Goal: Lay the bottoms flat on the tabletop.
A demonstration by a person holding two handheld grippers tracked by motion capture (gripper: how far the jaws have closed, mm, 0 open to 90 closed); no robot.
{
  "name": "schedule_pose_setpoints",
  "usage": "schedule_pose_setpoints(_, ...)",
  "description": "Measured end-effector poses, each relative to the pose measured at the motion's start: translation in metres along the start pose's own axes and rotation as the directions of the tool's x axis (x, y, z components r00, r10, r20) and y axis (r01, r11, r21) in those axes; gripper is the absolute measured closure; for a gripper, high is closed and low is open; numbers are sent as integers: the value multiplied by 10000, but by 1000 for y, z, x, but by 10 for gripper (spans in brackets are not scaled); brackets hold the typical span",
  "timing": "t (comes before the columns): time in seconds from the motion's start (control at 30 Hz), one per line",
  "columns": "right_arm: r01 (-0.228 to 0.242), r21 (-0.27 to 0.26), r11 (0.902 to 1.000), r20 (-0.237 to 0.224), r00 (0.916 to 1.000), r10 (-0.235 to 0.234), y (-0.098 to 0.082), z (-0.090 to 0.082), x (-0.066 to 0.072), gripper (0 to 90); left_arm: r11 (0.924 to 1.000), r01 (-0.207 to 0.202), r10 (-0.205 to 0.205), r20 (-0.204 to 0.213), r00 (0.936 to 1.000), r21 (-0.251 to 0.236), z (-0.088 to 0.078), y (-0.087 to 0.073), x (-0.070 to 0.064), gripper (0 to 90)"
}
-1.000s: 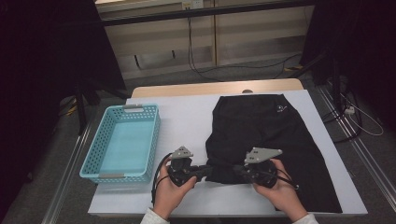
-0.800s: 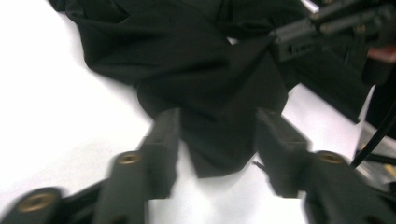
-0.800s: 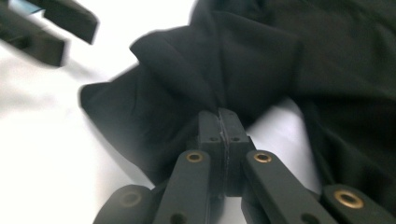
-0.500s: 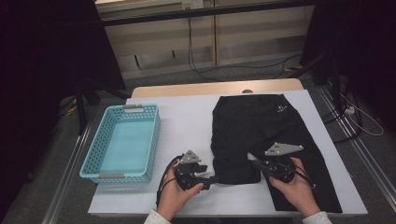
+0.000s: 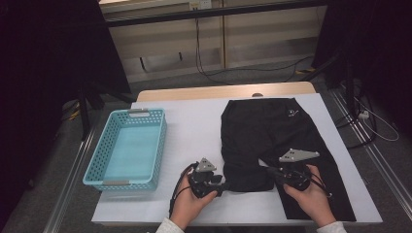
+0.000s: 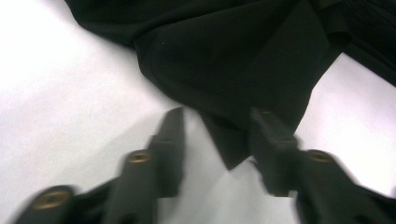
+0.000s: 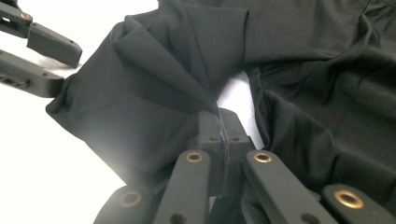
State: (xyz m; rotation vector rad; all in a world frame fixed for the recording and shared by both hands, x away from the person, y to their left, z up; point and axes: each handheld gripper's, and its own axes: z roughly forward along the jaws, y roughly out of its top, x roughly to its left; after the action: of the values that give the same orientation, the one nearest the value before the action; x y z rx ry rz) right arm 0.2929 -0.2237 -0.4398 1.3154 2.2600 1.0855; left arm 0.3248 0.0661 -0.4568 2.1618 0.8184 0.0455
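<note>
Garment: black trousers (image 5: 272, 136) lie flat on the white tabletop (image 5: 194, 126), waistband at the far edge, one leg folded up at the near end into a doubled fold.
Logo: a small white mark (image 5: 292, 114) sits near the waistband, seen from the high view; neither gripper view takes it in.
Left gripper (image 5: 214, 185): held low at the near left corner of the folded leg, fingers pointing towards the cloth.
Left fingers: in the left gripper view (image 6: 217, 123) they stand partly apart and have just been closing; a pointed corner of the black cloth (image 6: 233, 154) lies between them, and the pads do not press on it.
Right gripper (image 5: 272, 174): at the inner edge of the other leg, the hand (image 5: 311, 194) resting over the cloth.
Right fingers: in the right gripper view (image 7: 219, 135) they are pressed together with a thin edge of the trousers pinched between the pads; the cloth rises from the pinch in a taut ridge.
Cross view: the right gripper view also takes in the left gripper's fingers (image 7: 51, 46) at its upper left, at the far edge of the fold.
Basket: a light blue plastic basket (image 5: 92, 170) stands on the left part of the tabletop, well apart from the trousers, seen from the high view.
Blur: the left gripper view is smeared.
</note>
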Motion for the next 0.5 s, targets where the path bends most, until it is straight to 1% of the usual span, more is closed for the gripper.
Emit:
schedule_pose_setpoints(0.03, 13, 30, 10000, -30, 10000, -13, -1, -1, 1, 900, 10000, 25, -25, 38, 10000, 65, 1, 1, -1, 695)
schedule_pose_setpoints(0.07, 49, 27, 10000, -95, 9999, -49, -1, -1, 1, 900, 10000, 25, -25, 38, 10000, 65, 1, 1, -1, 720)
schedule_pose_setpoints(0.1, 49, 27, 10000, -95, 9999, -49, -1, -1, 1, 900, 9999, 101, -102, 140, 9998, 106, 2, 1, -2, 720)
schedule_pose_setpoints(0.13, 181, 37, 9998, -175, 9997, -180, -2, -1, 3, 900, 9997, 125, -129, 239, 9996, 197, 4, 2, -3, 787)
schedule_pose_setpoints(0.17, 173, 38, 9998, -188, 9997, -173, -1, -2, 4, 900, 9997, 125, -129, 239, 9996, 197, 4, 2, -3, 819)
schedule_pose_setpoints(0.2, 204, 51, 9998, -198, 9996, -203, -1, -2, 5, 900, 9987, 360, -375, 412, 9984, 372, 4, 3, -3, 870)
schedule_pose_setpoints(0.23, 230, 42, 9997, -204, 9995, -230, -1, -2, 5, 900, 9987, 360, -375, 412, 9984, 372, 4, 3, -3, 892)
schedule_pose_setpoints(0.27, 249, 43, 9997, -241, 9994, -248, -1, -2, 6, 900, 9969, 634, -661, 610, 9959, 461, 4, 4, -2, 896)
schedule_pose_setpoints(0.3, 290, 66, 9996, -269, 9992, -288, -1, -2, 6, 899, 9953, 826, -861, 728, 9936, 502, 0, 4, -1, 899)
schedule_pose_setpoints(0.33, 313, 75, 9995, -290, 9991, -310, -2, -2, 7, 900, 9948, 920, -952, 788, 9923, 442, -4, 5, 0, 900)
schedule_pose_setpoints(0.37, 306, 56, 9995, -316, 9990, -304, -2, -2, 7, 899, 9939, 1073, -1094, 927, 9897, 272, -11, 7, 2, 900)
schedule_pose_setpoints(0.4, 260, -12, 9997, -411, 9988, -261, -1, -3, 8, 899, 9933, 1139, -1153, 988, 9884, 197, -17, 9, 3, 900)
schedule_pose_setpoints(0.43, 268, -55, 9996, -473, 9985, -271, -1, -3, 9, 899, 9933, 1139, -1153, 988, 9884, 197, -17, 9, 3, 900)
schedule_pose_setpoints(0.47, 324, -53, 9995, -544, 9980, -326, -1, -4, 10, 899, 9917, 1287, -1274, 965, 9871, -67, -34, 10, 7, 900)
schedule_pose_setpoints(0.5, 324, -53, 9995, -544, 9980, -326, -1, -4, 10, 899, 9917, 1287, -1274, 965, 9871, -67, -34, 10, 7, 900)
